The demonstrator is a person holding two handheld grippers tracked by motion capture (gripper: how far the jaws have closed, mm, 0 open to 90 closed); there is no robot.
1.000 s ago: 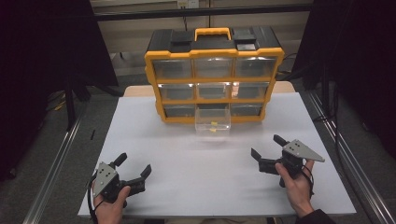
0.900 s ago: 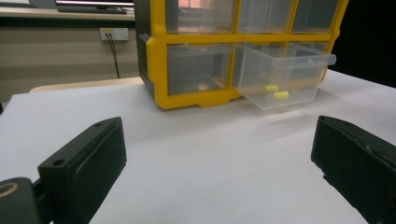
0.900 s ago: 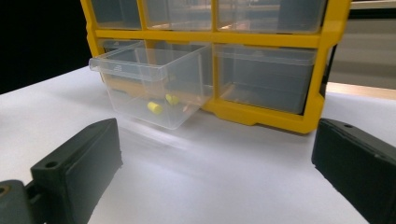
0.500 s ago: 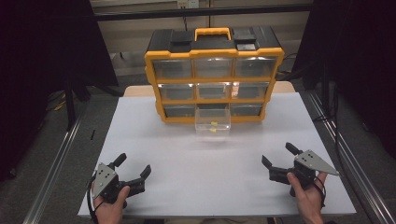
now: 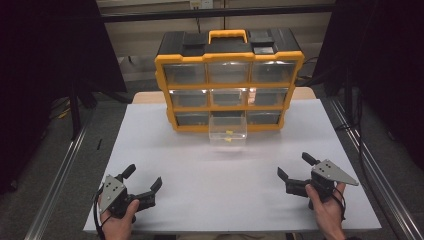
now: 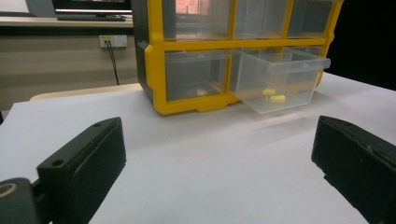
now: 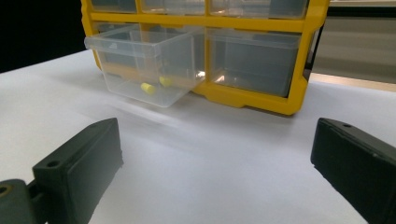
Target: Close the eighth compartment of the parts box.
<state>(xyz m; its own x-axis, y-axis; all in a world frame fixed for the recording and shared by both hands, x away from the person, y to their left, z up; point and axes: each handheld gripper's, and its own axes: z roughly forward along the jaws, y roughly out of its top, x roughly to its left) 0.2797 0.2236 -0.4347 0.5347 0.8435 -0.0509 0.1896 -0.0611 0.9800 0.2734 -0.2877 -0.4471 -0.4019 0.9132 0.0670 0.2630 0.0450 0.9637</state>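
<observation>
Since the earlier frames, the right tool (image 5: 296, 173) has drawn back from the middle of the white worktop (image 5: 225, 175) toward the lower right of the high view, while the left tool (image 5: 142, 178) has kept its place at the lower left. Both tools rest low over the worktop with their jaws spread wide and nothing between them, each held in a hand (image 5: 327, 212).

Between the tools and the cabinet lies bare white worktop; nothing stands in the way. Dark curtains hang at both sides of the high view, and metal rails (image 5: 55, 180) run along the worktop's edges.

At the upper centre of the high view stands a yellow and black drawer cabinet (image 5: 229, 80) with an orange carry handle (image 5: 228, 35) on top. Its long axis runs left to right across the frame and its front faces the person. It has three rows of three clear drawers. The bottom middle drawer (image 5: 228, 132) is pulled out toward the person. In the left gripper view two small yellow pieces (image 6: 273, 95) lie inside that drawer, near the upper right of the frame; in the right gripper view they sit at the upper left.
</observation>
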